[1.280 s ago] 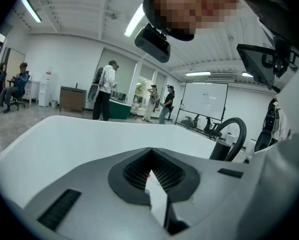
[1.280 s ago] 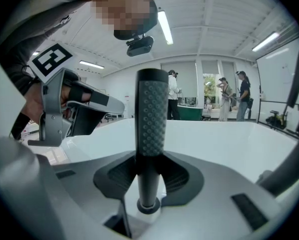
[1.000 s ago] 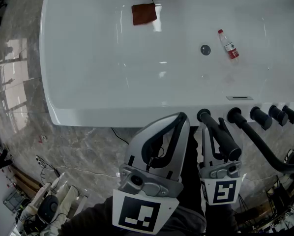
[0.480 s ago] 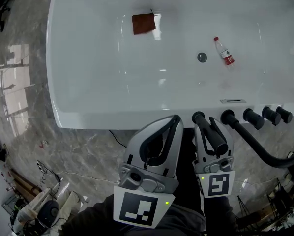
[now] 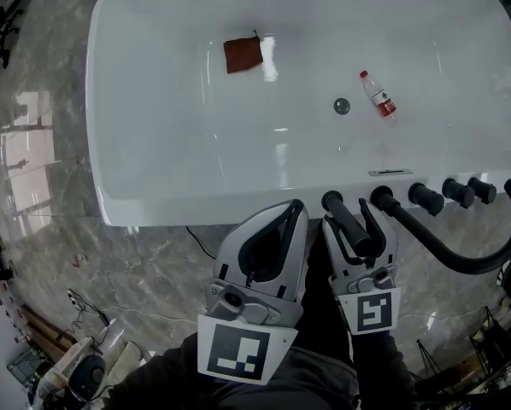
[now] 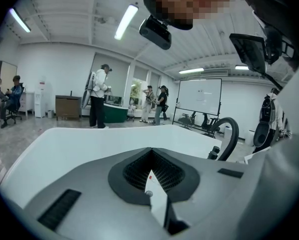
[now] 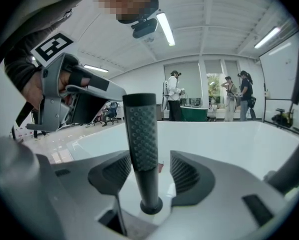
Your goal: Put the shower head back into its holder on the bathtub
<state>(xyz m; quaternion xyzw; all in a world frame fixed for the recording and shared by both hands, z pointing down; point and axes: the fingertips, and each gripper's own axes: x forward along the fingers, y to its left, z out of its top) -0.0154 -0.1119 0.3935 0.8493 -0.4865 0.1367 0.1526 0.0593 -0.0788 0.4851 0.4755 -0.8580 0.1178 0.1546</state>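
Observation:
The black stick-shaped shower head (image 5: 345, 222) stands at the near rim of the white bathtub (image 5: 153, 186), in line with the black knobs (image 5: 422, 196). In the right gripper view the shower head (image 7: 142, 144) rises from a round black collar (image 7: 150, 205) on white. My right gripper (image 5: 349, 214) straddles it with its jaws apart, and a gap shows beside the right pad (image 7: 189, 176). Its black hose (image 5: 461, 259) loops off to the right. My left gripper (image 5: 296, 205) hangs just left of it, shut and empty.
A brown cloth (image 5: 243, 55), a plastic bottle (image 5: 378, 96) and the drain (image 5: 342, 105) lie inside the tub. Marble floor (image 5: 33, 143) with cables (image 5: 93, 301) lies on the left. Several people (image 6: 98, 96) stand beyond the tub's far side.
The view has drifted, so the tub and knobs now sit further left and up. The shower head keeps its place in the knob row. Neither gripper has visibly changed its jaws.

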